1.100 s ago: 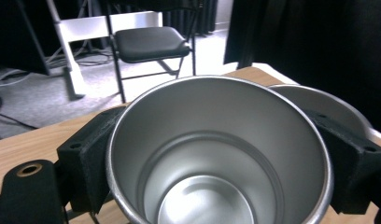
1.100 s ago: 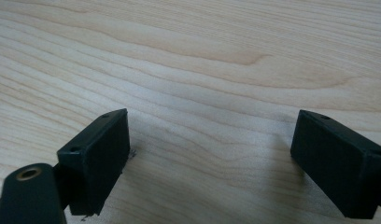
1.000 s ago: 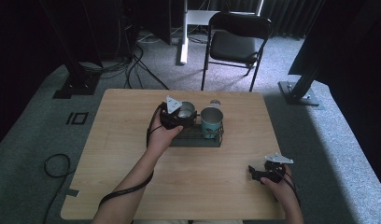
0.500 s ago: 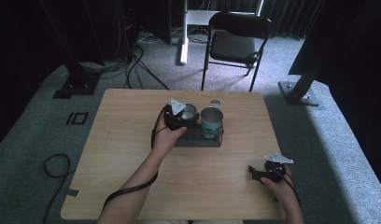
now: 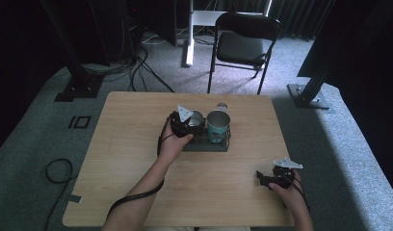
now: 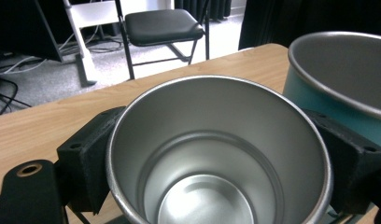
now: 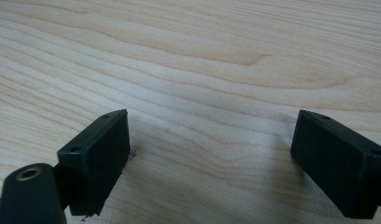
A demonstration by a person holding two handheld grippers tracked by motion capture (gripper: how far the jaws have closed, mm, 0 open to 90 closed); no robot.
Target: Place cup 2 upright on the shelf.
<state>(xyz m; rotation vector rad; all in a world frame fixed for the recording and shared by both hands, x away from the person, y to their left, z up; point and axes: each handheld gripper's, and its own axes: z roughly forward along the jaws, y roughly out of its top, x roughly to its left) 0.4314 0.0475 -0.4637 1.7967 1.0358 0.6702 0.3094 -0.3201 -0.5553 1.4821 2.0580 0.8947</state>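
Observation:
My left gripper point(image 5: 186, 124) is shut on an empty steel cup point(image 5: 196, 119) at the middle of the wooden table point(image 5: 137, 159). In the left gripper view the steel cup point(image 6: 216, 154) sits between the two black jaws, pressed by the pads point(image 6: 90, 158) on both sides. A teal cup point(image 5: 217, 126) with a steel inside stands right beside it, and the teal cup point(image 6: 338, 84) is almost touching. Both cups are over a low black rack point(image 5: 206, 144). I cannot tell whether the steel cup rests on it. My right gripper point(image 5: 269, 179) lies open near the front right edge, with bare wood between its fingers point(image 7: 97, 158).
A small round grey object point(image 5: 222, 105) lies just behind the teal cup. A black folding chair point(image 5: 247, 45) stands beyond the table's far edge. Cables and stand bases lie on the carpet at the left.
My left hand has shifted a little toward the teal cup with the steel cup still held. The right gripper has not moved.

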